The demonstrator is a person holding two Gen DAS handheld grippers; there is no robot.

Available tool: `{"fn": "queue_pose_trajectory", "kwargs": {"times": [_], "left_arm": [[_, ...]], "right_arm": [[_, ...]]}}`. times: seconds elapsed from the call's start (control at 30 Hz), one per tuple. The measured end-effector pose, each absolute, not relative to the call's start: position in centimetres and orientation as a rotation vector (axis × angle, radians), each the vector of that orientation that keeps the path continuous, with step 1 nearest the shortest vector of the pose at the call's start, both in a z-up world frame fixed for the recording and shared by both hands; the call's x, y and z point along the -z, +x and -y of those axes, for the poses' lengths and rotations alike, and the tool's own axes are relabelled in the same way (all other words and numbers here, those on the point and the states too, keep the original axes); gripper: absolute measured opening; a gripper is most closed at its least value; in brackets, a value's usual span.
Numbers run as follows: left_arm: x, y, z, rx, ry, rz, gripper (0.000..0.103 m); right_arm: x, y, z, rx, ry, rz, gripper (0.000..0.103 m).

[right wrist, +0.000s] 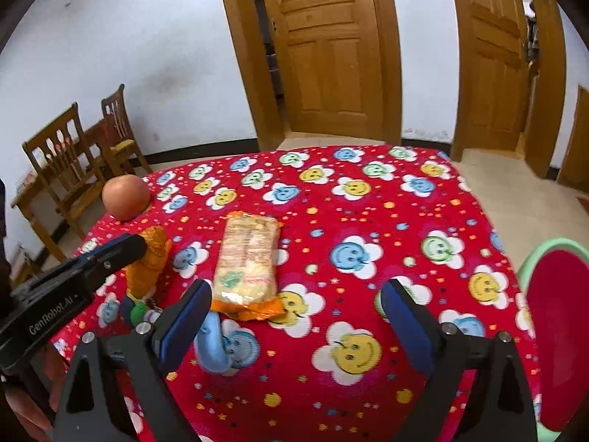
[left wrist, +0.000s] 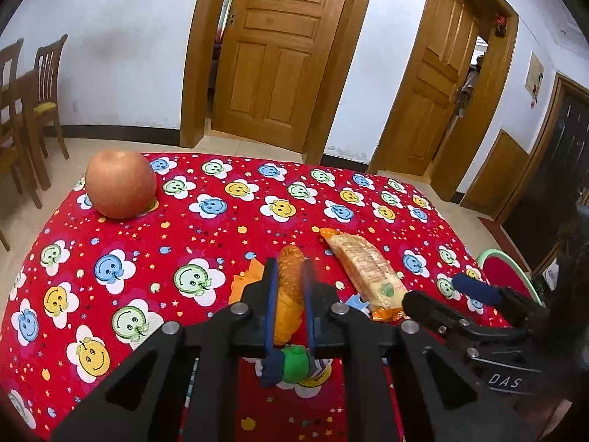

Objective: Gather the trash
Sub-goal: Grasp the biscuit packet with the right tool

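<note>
- Left gripper [left wrist: 291, 276] clamped on the orange snack wrapper [left wrist: 289, 294], pinched mid-length, likely so the limp packet lifts without folding.
- Wrapper between the blue pads [left wrist: 271, 294], left of the cracker packet [left wrist: 364, 276].
- Right gripper [right wrist: 294, 316] spread wide, empty, hovering just near of the cracker packet, probably next.
- Red basin [right wrist: 559, 328] waiting at far right for trash.

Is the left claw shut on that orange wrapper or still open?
Shut on it. The left claw has its blue pads pressed against both sides of the orange wrapper, which sits between them above the tablecloth.
</note>
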State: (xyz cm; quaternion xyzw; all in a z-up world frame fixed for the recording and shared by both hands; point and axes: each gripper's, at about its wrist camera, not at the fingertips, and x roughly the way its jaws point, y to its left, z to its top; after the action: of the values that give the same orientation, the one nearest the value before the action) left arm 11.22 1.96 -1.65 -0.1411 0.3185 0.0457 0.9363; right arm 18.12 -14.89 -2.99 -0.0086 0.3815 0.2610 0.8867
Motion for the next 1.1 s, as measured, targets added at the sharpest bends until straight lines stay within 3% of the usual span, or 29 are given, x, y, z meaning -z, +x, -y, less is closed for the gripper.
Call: {"fn": "queue_pose_trajectory", "kwargs": {"times": [0.17, 0.27, 0.37, 0.47, 1.1], "left_arm": [[1.8, 11.2, -1.6, -0.093, -0.276, -0.652, 0.012], [1.9, 11.1, -1.4, -0.092, -0.269, -0.654, 0.012], [2.1, 11.3, -1.2, -0.09, -0.261, -0.66, 0.012], [2.3, 11.3, -0.9, -0.09, -0.251, -0.664, 0.012], [1.8, 10.9, -0.5, -0.081, -0.236, -0.621, 0.012]], "right_arm": [[3.7, 18.8, 13.3, -0.591, -0.048, -0.848, 0.092], [4.2, 19.1, 12.6, -0.599, -0.061, -0.872, 0.079], [4.2, 19.1, 12.8, -0.618, -0.041, -0.882, 0.052], [3.9, 18.8, 13.3, -0.619, -0.012, -0.86, 0.039], [1.8, 16.3, 17.9, -0.621, 0.102, -0.697, 0.038]]}}
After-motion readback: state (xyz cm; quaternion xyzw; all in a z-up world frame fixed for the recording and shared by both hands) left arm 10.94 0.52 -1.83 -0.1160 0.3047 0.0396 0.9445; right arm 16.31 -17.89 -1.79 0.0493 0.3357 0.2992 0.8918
